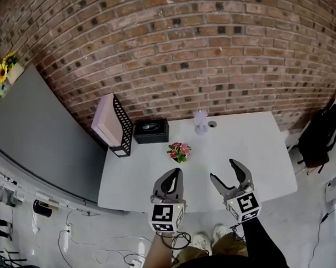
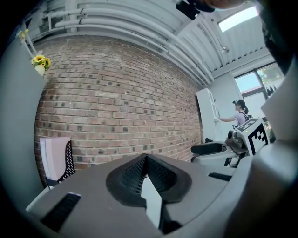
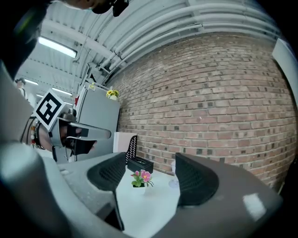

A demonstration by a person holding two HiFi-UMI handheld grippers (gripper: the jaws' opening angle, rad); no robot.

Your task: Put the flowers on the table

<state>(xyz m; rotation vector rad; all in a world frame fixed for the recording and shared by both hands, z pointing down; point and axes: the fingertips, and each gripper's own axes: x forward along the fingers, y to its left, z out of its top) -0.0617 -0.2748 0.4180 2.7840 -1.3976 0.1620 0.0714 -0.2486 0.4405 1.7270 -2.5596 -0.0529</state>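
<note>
Two empty: left tool [image 1: 174,174] pressed together, right tool [image 1: 224,172] spread wide; could topple flowers [image 1: 179,151] on table [image 1: 255,162] if swung low.

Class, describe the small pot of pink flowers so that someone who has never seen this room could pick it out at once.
Find the brick wall, then the white table before it. On the table, nearer the viewer than the black box and the pale cup, stands the flower pot. It alone there has pink blooms and green leaves.
</note>
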